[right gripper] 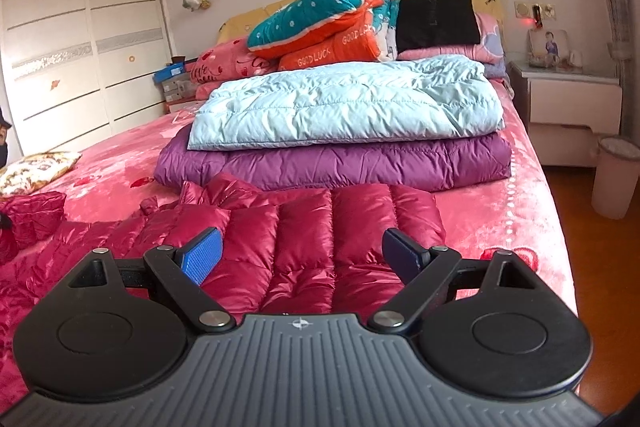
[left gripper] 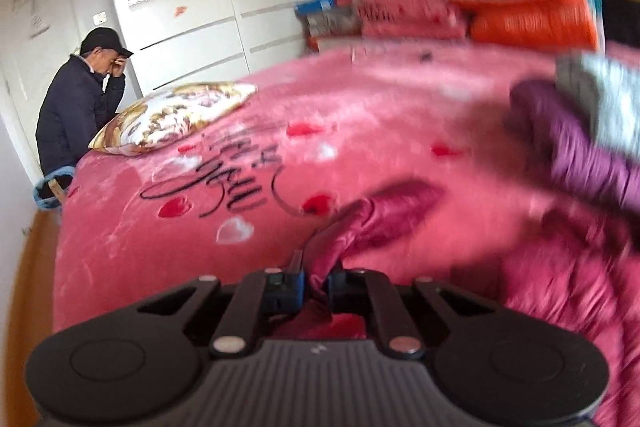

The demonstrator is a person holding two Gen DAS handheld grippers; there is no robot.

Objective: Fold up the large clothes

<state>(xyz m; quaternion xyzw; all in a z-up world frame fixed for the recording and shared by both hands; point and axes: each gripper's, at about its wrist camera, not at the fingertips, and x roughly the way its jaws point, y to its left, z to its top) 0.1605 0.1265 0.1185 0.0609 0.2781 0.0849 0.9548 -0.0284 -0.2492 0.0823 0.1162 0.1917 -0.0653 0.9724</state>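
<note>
The pink heart-print blanket [right gripper: 500, 223] covers the bed. On it, the crimson down jacket [right gripper: 312, 239] lies spread, near the folded purple coat [right gripper: 332, 163]. The right gripper [right gripper: 302, 255] hovers released above the jacket. The left gripper [left gripper: 316, 285] clenches a blurred jacket fold, its fingertips hidden.

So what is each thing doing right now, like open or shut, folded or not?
Left gripper: jaws shut on the red jacket.
Right gripper: jaws open, holding nothing.
Red jacket: spread out on the bed, not yet folded.
Purple jacket: folded flat.
Light blue jacket: folded, stacked on the purple one.
Wardrobe doors: shut.
</note>
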